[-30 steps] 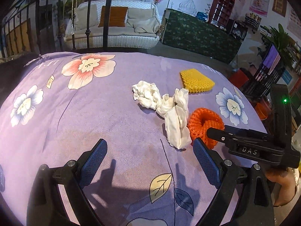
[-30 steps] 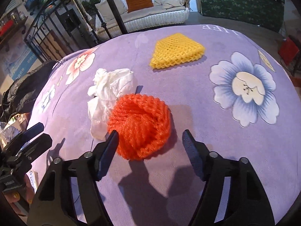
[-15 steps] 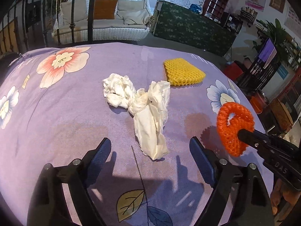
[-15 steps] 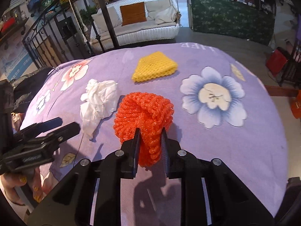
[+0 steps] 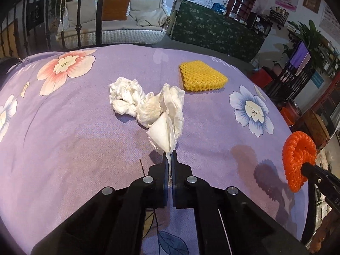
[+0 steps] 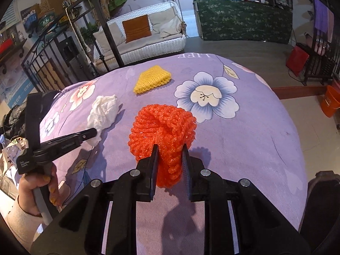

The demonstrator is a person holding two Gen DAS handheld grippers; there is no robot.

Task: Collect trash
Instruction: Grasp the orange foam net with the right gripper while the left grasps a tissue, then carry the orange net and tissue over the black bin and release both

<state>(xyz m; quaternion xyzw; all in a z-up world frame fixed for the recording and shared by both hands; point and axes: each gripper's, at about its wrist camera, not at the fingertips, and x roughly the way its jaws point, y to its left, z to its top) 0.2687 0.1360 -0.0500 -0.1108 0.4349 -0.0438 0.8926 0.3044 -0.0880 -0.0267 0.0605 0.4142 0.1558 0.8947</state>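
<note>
Crumpled white tissue point(image 5: 167, 119) lies mid-table on the purple flowered cloth point(image 5: 63, 140); my left gripper point(image 5: 169, 159) is shut on its near tip. A second white wad point(image 5: 125, 97) touches it on the left. In the right wrist view the same tissue point(image 6: 102, 112) shows with the left gripper point(image 6: 95, 132) at its near end. My right gripper point(image 6: 169, 153) is shut on an orange foam net point(image 6: 161, 125), held above the cloth; that net point(image 5: 297, 157) also hangs at the table's right edge in the left wrist view. A yellow foam net point(image 5: 201, 75) rests farther back.
The round table drops off on every side. An orange bucket point(image 6: 330, 102) stands on the floor to the right. A white wicker sofa point(image 6: 144, 40) and a green-covered counter point(image 6: 244, 21) stand behind. Iron railings point(image 6: 48, 63) rise at the left.
My left gripper went from wide open to shut on the tissue's near tip. My right gripper closed on the orange net, lifted it and carried it to the table's right edge.
</note>
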